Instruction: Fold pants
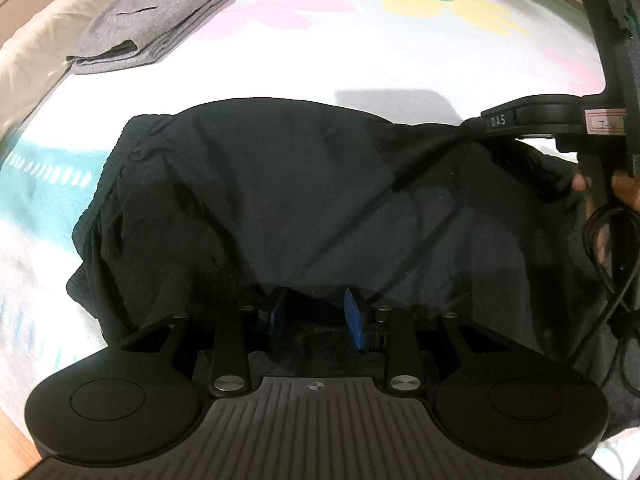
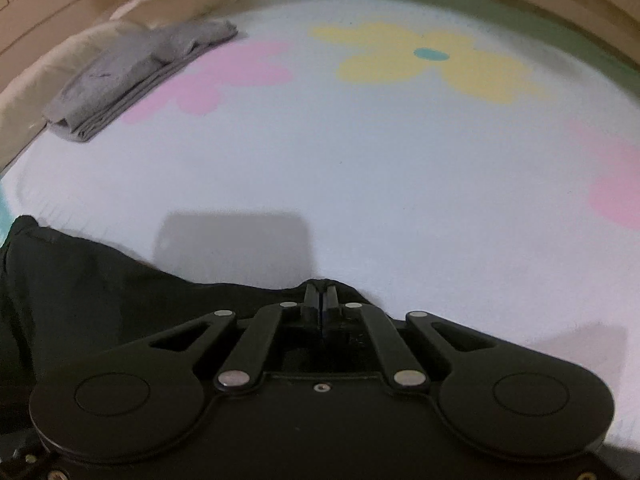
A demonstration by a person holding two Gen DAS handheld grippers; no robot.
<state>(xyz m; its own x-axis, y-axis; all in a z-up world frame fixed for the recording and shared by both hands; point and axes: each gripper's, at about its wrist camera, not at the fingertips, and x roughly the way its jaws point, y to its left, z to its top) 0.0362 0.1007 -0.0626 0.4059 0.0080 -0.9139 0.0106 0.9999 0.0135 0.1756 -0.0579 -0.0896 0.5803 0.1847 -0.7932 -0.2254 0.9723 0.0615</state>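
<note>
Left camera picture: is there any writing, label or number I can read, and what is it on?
"DAS": pale letters on the finger of the right gripper, shut on the black pants.
Handwritten marks on a white sticker on that gripper's body: too blurred to read.
Right wrist view: no text.

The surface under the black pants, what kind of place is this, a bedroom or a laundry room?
Most likely a bedroom: the black pants lie on a bed sheet printed with big flowers, a pale pillow or duvet sits at its edge, and folded gray clothes wait nearby.
</note>
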